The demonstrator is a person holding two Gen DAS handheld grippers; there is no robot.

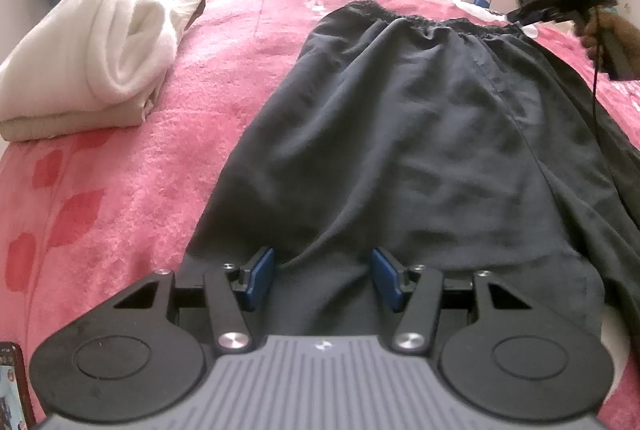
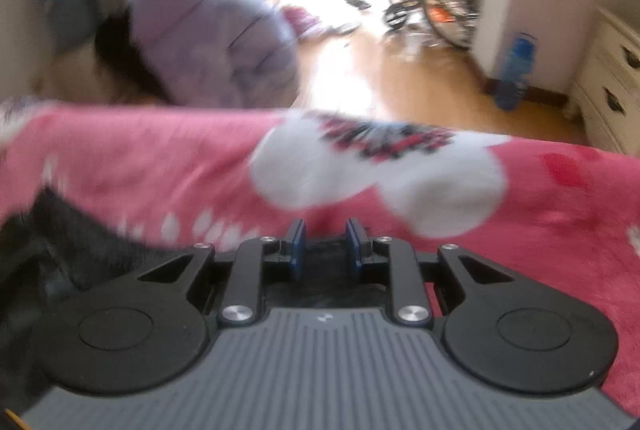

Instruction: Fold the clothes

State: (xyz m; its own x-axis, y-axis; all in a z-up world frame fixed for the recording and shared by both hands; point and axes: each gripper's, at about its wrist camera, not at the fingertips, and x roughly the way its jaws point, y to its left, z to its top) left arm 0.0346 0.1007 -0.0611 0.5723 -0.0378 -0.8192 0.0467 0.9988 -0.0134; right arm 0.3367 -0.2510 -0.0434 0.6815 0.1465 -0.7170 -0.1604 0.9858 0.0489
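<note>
A: Where are the clothes lying?

B: The bed (image 1: 132, 158) is carrying black shorts (image 1: 408, 134), spread flat so the edges can be matched. White folded towels (image 1: 92, 50) are sitting well apart on the left, likely kept out of the way.

A: And the tools?

B: The left hand-held gripper (image 1: 323, 280) is hovering with fingers spread over the hem. The right hand-held gripper (image 2: 323, 246) is reaching toward the waistband corner, fingers parted, holding nothing visible.

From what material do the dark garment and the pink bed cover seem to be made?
Dark grey garment: likely a thin woven synthetic, smooth with a faint sheen and fine wrinkles. Pink bed cover: probably plush fleece, matte, its pile visibly fuzzy and clumped.
</note>
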